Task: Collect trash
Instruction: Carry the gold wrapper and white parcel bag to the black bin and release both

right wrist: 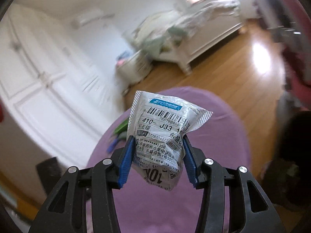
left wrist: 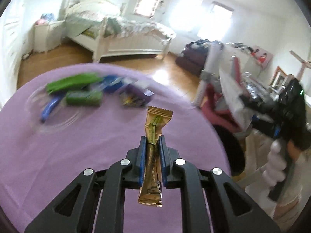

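Observation:
My left gripper (left wrist: 152, 140) is shut on a long gold snack wrapper (left wrist: 154, 134) and holds it above the round purple table (left wrist: 58, 155). My right gripper (right wrist: 158, 141) is shut on a crumpled silver courier bag with a shipping label (right wrist: 161, 134), held above the same table (right wrist: 213, 155). In the left wrist view the right gripper (left wrist: 243, 99) shows at the far right, off the table's edge, with the silver bag (left wrist: 231, 89) in it. Green (left wrist: 73, 82), blue (left wrist: 49, 106) and purple wrappers (left wrist: 136, 95) lie blurred at the table's far side, on a clear plate.
A white bed (left wrist: 126, 36) stands beyond the table on a wooden floor (left wrist: 175, 73). A white nightstand (left wrist: 43, 35) is left of it. White wardrobe doors (right wrist: 38, 73) fill the left of the right wrist view. Cluttered furniture (left wrist: 194, 56) stands at right.

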{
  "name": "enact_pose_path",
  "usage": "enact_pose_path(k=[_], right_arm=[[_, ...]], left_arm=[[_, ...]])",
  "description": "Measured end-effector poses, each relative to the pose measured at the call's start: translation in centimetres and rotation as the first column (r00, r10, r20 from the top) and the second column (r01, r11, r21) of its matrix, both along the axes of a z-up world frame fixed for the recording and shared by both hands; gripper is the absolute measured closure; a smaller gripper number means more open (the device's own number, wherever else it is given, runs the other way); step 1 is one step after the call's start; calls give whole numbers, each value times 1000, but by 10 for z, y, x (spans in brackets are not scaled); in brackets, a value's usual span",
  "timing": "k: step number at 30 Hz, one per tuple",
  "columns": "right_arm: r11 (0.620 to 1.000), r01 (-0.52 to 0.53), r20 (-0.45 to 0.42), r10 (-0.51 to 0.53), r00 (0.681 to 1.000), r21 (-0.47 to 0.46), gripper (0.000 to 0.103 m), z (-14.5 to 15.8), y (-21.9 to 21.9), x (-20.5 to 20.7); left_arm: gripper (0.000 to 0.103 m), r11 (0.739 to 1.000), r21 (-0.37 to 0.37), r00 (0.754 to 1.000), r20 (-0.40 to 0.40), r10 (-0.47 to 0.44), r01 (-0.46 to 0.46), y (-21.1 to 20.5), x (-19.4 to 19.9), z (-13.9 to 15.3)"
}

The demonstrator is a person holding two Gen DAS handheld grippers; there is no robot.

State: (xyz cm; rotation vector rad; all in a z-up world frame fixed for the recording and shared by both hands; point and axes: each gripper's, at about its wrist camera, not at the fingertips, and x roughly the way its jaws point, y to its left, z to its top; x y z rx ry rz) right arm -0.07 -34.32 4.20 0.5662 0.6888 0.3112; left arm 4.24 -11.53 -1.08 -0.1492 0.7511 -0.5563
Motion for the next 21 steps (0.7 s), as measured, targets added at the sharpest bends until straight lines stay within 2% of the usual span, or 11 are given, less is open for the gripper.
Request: enact_pose_path(k=[4,9,17,21], right_arm=[[989,150,3,-150,989,-10,55,-4,-56,-22],[961,276,-8,-276,961,-1,55,-20,-121,-56],[898,439,-29,-438,898,12,55,-48,-211,-105],[874,485,-36,-484,874,25,55,-60,-237,-119]], left_arm=[[89,996,-15,995,43,-87,88,-50,2,18],[89,977,-17,975,66,-212,214,-117,4,33],[89,913,-22,912,54,-407,408,-220,-1,31],[89,880,-11,880,30,-475,475,-260,-7,24]])
